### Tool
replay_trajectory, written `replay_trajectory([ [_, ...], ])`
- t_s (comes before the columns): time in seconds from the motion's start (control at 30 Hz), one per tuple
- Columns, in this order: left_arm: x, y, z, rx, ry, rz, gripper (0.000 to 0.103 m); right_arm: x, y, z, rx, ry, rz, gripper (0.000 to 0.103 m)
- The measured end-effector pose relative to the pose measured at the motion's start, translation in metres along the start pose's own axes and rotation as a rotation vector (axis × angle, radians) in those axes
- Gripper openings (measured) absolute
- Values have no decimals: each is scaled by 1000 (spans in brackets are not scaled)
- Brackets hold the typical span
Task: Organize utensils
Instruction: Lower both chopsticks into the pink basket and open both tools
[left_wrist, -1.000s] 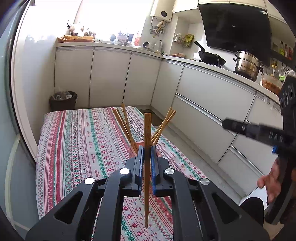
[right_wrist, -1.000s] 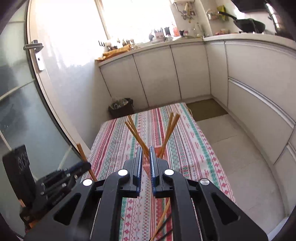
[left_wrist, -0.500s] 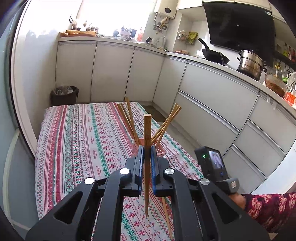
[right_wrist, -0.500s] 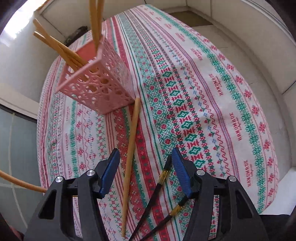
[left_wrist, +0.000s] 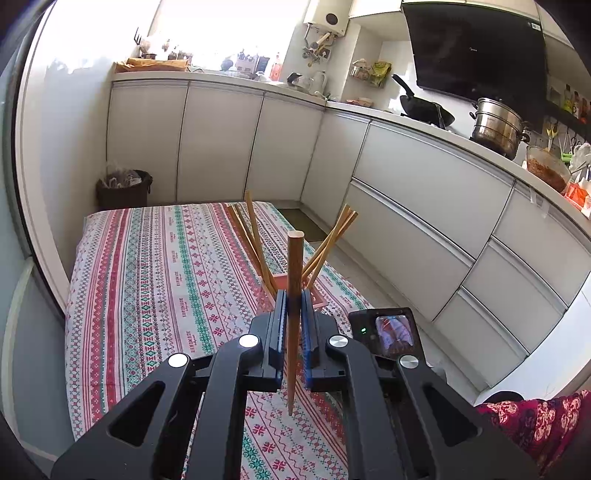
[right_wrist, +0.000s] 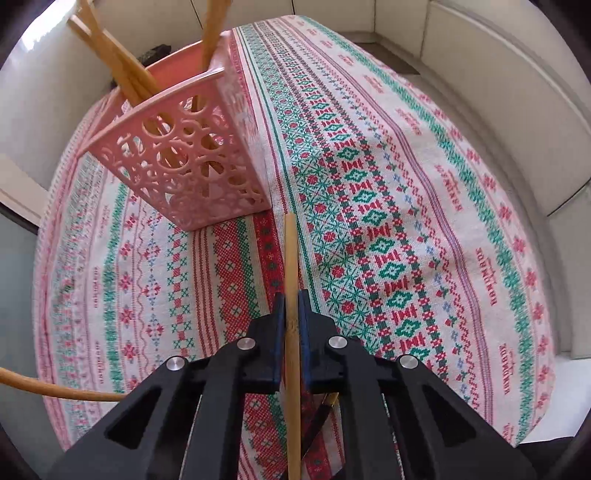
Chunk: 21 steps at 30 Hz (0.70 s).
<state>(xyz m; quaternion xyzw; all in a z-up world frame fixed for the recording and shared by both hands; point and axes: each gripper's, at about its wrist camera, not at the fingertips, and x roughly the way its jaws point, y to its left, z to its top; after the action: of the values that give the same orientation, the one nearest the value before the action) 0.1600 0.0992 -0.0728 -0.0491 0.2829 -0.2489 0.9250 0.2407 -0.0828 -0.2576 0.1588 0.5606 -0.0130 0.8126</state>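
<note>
Jaws on my right gripper (right_wrist: 291, 314) have just closed, clamped on a pale chopstick (right_wrist: 290, 258) lying on the cloth-covered surface (right_wrist: 406, 221) just short of the pink basket (right_wrist: 192, 162). My left gripper (left_wrist: 293, 314) pinches an upright chopstick (left_wrist: 294, 280). Pickup in hand; next, lift and drop both into that basket.

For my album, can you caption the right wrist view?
Right tongs clamp a wooden chopstick beside the pink basket.
</note>
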Motion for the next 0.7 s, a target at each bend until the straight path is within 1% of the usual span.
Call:
replay_trajectory([
  [0.03, 0, 0, 0, -1, 1, 3, 7, -2, -13, 0, 49, 10, 81, 8],
  [0.13, 0, 2, 0, -10, 4, 4, 7, -8, -39, 2, 134, 14, 165, 8],
  [0.23, 1, 1, 0, -6, 5, 1, 7, -22, -44, 4, 128, 11, 179, 8],
  [0.37, 1, 0, 0, -4, 3, -1, 7, -52, -46, 7, 87, -31, 185, 8],
  [0.43, 0, 1, 0, -6, 0, 0, 7, -60, -51, 22, 68, -52, 202, 8],
  [0.5, -2, 3, 0, -13, -6, 3, 7, -81, -45, 22, 26, -111, 195, 8],
  [0.57, -3, 4, 0, -18, -12, 5, 7, -111, -39, 22, -8, -178, 211, 8],
  [0.63, -4, 4, 1, -21, -19, 3, 7, -147, -27, 29, -50, -276, 226, 8],
  [0.7, -5, 3, 1, -21, -24, 2, 7, -181, -9, 38, -93, -400, 239, 8],
])
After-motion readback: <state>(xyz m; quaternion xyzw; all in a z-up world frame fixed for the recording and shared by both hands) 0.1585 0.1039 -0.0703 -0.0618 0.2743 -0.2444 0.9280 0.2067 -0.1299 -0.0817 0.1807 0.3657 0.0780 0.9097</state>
